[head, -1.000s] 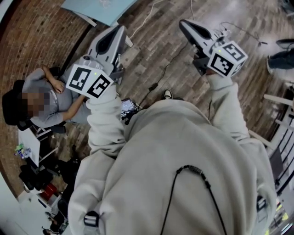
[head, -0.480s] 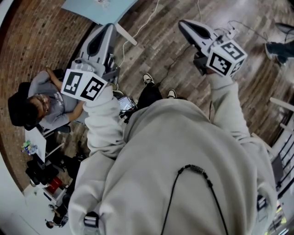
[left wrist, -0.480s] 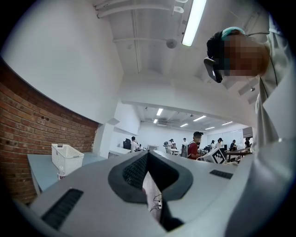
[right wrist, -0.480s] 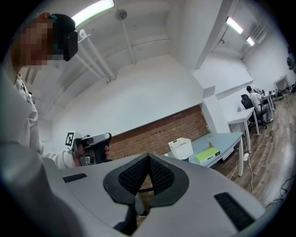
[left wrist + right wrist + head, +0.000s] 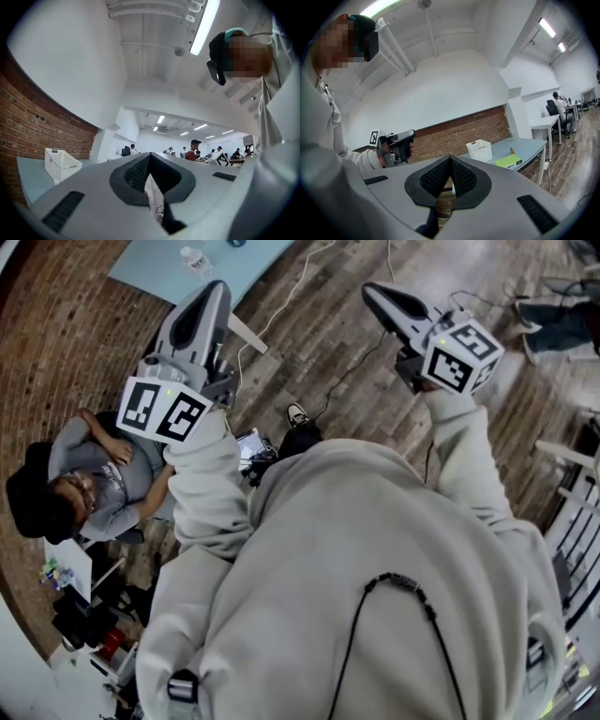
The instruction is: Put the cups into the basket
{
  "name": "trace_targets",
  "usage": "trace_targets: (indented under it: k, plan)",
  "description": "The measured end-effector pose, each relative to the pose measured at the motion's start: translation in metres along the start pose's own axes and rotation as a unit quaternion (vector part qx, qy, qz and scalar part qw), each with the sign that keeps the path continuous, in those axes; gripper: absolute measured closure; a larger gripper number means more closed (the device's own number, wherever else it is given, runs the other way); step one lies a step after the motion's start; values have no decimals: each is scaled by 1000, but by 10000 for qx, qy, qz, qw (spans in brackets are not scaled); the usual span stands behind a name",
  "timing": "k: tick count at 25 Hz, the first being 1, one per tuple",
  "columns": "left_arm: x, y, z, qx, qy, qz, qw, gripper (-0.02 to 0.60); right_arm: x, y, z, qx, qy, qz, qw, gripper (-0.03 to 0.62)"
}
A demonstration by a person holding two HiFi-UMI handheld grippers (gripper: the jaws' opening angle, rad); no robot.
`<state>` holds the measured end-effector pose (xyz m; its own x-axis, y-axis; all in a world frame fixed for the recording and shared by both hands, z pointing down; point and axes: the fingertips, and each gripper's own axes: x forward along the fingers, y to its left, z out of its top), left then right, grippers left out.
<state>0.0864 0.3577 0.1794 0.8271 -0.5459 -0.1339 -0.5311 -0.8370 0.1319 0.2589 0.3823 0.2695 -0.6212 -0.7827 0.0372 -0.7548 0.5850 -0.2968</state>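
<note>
Grey-blue table (image 5: 524, 149) stands well apart from the person, and on it sits the white lattice basket (image 5: 480, 151), upright, its inside hidden. No cups in sight, so I'd say 0 are in. Left gripper (image 5: 149, 163) and right gripper (image 5: 451, 164) are both closed on nothing.

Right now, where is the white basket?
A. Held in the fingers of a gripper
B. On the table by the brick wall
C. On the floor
B: the white basket stands on the grey table in front of the brick wall.
</note>
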Motion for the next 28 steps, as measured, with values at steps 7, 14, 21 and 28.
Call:
trace_targets:
  k: [7, 14, 21, 28]
  plan:
    - [5, 93, 5, -164, 72, -68, 9998, 583, 106, -12, 11, -125, 318, 53, 9994, 582]
    - [-1, 163, 9, -297, 27, -23, 9996, 583, 180, -13, 8, -114, 518, 143, 9985, 582]
    - [2, 202, 23, -332, -146, 62, 9993, 584, 219, -27, 10, -95, 606, 158, 9980, 582]
    - [30, 229, 29, -208, -168, 271, 9993, 584, 259, -68, 14, 46, 655, 357, 9972, 582]
